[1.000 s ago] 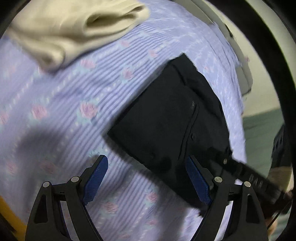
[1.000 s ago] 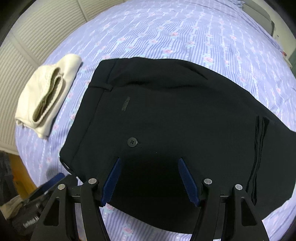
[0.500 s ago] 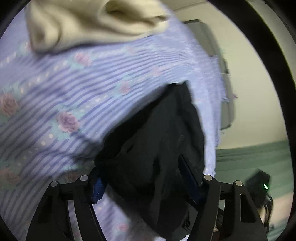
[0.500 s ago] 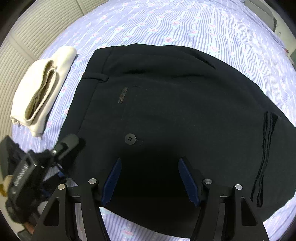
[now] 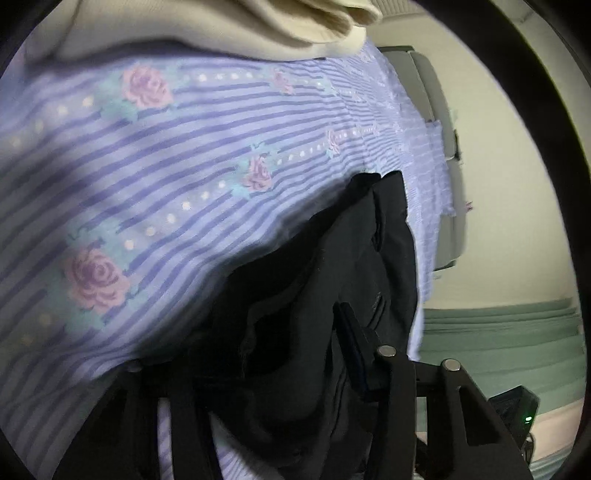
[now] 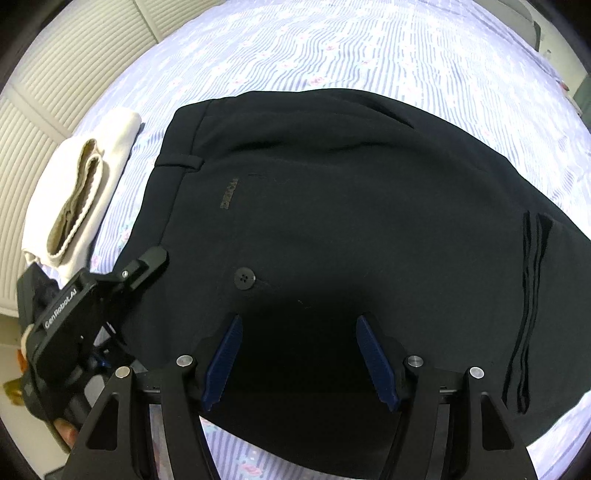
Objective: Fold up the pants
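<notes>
Black pants [image 6: 351, 229] mid-frame on striped bed [image 6: 369, 55], left claw [image 5: 291, 332] just closing on bunched waistband corner, right claw [image 6: 299, 362] apart above, cream garment [image 6: 81, 192] upper left.

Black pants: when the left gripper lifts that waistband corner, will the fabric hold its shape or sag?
Likely sag: the pants already bunch into soft folds at the left gripper, whose jaws were just closing. The stacked layers may slide apart.

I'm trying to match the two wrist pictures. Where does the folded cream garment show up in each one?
Left wrist view: the cream garment fills the top edge, lying on the striped floral sheet.
Right wrist view: the cream garment lies at the left, beside the waistband of the black pants.
Shared landmark: the black pants, at lower centre in the left view.
</notes>
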The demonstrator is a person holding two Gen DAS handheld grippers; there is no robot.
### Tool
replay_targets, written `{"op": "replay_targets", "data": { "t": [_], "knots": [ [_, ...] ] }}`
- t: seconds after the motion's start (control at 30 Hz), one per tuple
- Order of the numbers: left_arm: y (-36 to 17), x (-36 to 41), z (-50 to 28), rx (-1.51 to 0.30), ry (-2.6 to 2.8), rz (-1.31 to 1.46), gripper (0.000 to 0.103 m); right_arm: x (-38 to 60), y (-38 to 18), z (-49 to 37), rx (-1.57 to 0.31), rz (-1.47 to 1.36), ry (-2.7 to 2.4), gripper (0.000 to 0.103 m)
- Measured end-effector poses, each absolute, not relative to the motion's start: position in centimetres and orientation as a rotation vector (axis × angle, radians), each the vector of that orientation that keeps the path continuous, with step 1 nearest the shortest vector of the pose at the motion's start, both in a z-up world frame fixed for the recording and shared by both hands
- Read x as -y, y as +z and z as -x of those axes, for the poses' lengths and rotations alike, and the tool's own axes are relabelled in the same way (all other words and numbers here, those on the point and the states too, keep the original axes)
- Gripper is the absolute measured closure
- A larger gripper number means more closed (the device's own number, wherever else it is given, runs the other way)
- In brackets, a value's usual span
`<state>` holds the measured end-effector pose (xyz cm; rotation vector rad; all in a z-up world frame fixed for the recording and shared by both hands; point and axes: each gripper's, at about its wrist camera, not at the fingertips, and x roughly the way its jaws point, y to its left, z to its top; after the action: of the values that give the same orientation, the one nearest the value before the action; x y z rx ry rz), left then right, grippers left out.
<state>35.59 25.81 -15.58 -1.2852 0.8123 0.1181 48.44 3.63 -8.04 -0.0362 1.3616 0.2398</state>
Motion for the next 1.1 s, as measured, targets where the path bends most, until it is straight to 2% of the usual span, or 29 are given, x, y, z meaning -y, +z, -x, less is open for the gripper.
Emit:
{"op": "replay_targets", "data": {
  "t": [0.1,0.17,0.37,0.7,0.9,1.1],
  "knots": [
    [-12.3,-25.1,-35.1,-0.829,0.131,1.135,0.08,-1.8,-7.9,-48.4,-1.335,0.011,0.23,0.038],
    [-9.2,-24.0,-35.6,-0.846,0.144,0.993,0.081,-0.8,-7.7,-48.3,-1.325,-0.004,0.224,0.038],
    [-0.4,-18.8,-37.5,-0.818,0.127,0.57,0.083,3.8,-5.1,-47.9,-1.277,-0.11,0.18,0.038],
    [9.3,-7.5,-39.0,-0.648,-0.037,0.241,0.084,14.4,2.9,-46.4,-1.089,-0.202,0.094,0.038],
    [12.5,0.9,-40.0,-0.573,-0.202,0.135,0.084,22.3,5.0,-44.0,-1.021,-0.243,-0.026,0.038],
    [11.8,10.2,-43.0,-0.613,-0.343,0.083,0.086,29.2,5.7,-43.7,-1.001,-0.286,-0.144,0.038]
  ]
}}
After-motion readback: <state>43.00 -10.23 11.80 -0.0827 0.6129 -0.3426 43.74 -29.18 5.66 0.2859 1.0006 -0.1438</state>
